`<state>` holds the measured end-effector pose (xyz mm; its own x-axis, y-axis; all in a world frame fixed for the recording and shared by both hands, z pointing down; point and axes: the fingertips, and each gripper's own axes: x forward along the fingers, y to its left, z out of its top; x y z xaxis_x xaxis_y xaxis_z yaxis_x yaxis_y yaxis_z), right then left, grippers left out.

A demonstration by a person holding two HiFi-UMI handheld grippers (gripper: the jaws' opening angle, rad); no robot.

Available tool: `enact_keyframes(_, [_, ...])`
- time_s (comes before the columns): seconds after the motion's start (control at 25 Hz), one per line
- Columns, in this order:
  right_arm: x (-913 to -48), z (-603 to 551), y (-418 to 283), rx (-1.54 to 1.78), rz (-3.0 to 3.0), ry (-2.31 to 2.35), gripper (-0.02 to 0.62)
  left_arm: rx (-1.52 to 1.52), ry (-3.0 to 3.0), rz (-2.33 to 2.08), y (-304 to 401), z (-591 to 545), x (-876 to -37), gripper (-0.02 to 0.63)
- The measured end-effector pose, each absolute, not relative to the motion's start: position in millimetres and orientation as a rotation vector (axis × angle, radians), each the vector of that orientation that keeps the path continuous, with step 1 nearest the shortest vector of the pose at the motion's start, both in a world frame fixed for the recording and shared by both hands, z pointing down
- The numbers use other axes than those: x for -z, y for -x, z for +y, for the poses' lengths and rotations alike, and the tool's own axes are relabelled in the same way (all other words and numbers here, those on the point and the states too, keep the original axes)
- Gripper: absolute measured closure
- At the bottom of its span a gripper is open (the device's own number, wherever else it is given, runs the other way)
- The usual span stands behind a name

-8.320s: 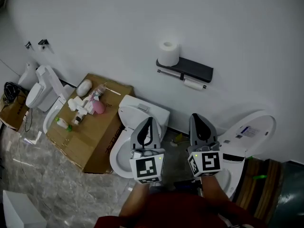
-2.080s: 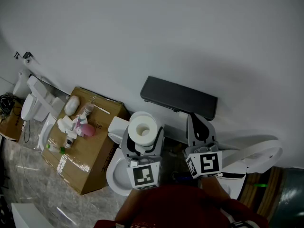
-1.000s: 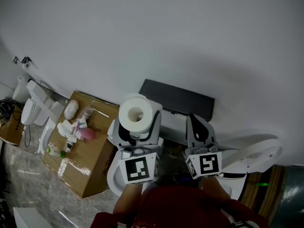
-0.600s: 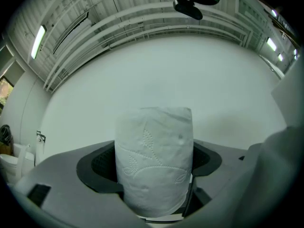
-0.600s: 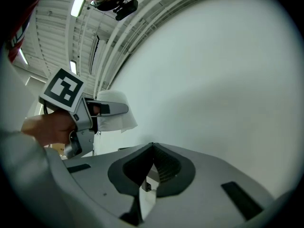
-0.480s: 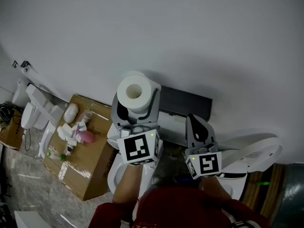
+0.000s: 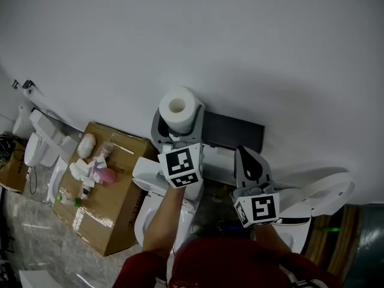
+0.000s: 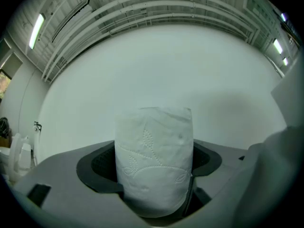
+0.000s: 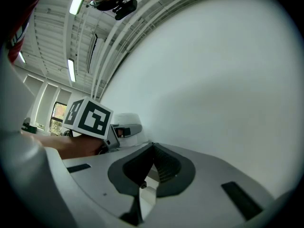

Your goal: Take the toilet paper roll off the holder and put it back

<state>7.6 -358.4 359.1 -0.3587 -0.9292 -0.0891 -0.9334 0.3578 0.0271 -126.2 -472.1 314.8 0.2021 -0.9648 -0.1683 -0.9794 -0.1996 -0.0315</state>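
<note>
The white toilet paper roll (image 7: 176, 108) stands upright between the jaws of my left gripper (image 7: 178, 125), held up against the white wall at the left end of the black shelf holder (image 7: 235, 132). The left gripper view shows the embossed roll (image 8: 154, 160) filling the gap of the left gripper (image 8: 155, 172), with plain wall behind. Lower and to the right, my right gripper (image 7: 248, 156) has its jaws together and holds nothing. In the right gripper view the right gripper (image 9: 151, 151) is shut, and the roll (image 9: 126, 121) shows beyond it at the left.
A cardboard box (image 7: 114, 206) with bottles and small items lies at the lower left. A white toilet (image 7: 147, 212) stands under my left arm, another with a raised lid (image 7: 321, 191) at the right, a third (image 7: 37, 146) at the far left.
The roll stood on the shelf with both grippers empty at first. Since then the left gripper has gripped it, and over the last second lifted it toward the shelf's left end. The right gripper stays still.
</note>
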Motion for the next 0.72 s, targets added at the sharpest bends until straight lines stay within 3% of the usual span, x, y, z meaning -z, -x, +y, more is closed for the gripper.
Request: enact_keyframes(0.72, [-365, -357, -11, -0.090, 2.536, 1.753, 0.578, 0.013, 2.326, 1.957, 123, -490, -340, 0.155])
